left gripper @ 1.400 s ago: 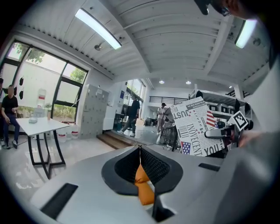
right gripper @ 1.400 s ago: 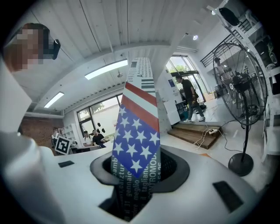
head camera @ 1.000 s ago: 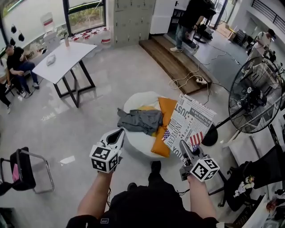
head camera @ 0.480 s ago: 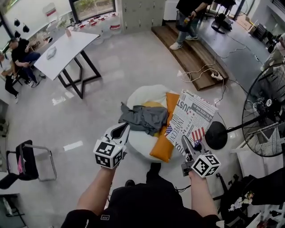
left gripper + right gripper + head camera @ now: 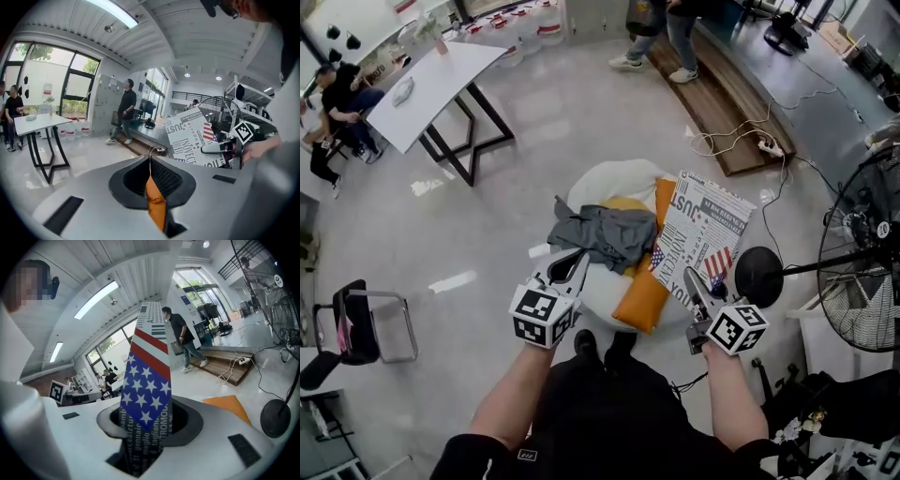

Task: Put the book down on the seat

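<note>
Glossy grey floor (image 5: 487, 216) lies all around a round white seat (image 5: 614, 183), which carries a crumpled grey garment (image 5: 600, 234) in its middle and an orange cushion (image 5: 642, 295) along its right edge. Compared with a second ago, the person has stepped closer, so the seat now lies directly in front of both grippers and the feet stand at its near edge. The book (image 5: 705, 234), with newspaper print and a flag on its cover, has not come down: it stands upright above the right edge of the seat, partly over the cushion. The right gripper (image 5: 696, 286) is clamped on its lower corner, and its own view shows the cover filling the gap between the jaws. The left gripper (image 5: 570, 267) hangs over the near edge of the seat with its jaws together and nothing held; the orange colour in the slit is, I think, only the cushion behind. I judge that the approach is finished and that lowering and releasing the book remain.
</note>
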`<state>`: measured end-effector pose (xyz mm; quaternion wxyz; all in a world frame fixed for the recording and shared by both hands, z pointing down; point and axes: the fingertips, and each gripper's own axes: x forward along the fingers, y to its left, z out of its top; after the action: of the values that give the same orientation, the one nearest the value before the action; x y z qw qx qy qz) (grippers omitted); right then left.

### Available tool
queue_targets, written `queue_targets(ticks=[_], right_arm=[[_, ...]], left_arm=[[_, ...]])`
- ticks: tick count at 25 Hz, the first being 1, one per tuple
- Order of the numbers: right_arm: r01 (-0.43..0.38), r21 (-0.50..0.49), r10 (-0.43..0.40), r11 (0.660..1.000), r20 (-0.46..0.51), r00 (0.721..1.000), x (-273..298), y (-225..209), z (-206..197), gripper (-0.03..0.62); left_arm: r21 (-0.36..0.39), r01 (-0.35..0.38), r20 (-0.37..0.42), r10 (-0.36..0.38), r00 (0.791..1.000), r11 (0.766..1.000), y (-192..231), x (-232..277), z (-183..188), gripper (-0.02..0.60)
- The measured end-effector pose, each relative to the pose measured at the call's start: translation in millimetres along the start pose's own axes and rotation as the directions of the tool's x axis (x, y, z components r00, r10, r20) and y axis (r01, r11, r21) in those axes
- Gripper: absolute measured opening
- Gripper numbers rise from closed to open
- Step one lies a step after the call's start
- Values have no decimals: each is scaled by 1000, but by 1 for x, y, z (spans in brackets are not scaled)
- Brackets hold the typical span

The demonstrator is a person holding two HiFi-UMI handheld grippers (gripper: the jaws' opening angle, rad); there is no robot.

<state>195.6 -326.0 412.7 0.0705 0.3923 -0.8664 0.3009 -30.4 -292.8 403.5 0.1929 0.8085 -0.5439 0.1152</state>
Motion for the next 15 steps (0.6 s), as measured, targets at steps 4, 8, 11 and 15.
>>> queue_targets(ticks=[4,8,11,15], right_arm=[[27,-19,-28,999,-17,999,8,16,-12,166],[60,-11,-61,998,-36,998,10,27,-35,166],[89,18,-88,996,-70,994,17,23,-59,166],[131,77,-121,988,-121,985,45,0,-92,166]], left_arm=[[4,29,3,-29,1000,1000,18,3,-17,8],[-23,34,-18,-34,999,999,36,-1,-49,7],[-59,38,-44,-40,998,998,44,0,-70,7],[-85,35,-97,-43,994,996,57,17,-100,6]])
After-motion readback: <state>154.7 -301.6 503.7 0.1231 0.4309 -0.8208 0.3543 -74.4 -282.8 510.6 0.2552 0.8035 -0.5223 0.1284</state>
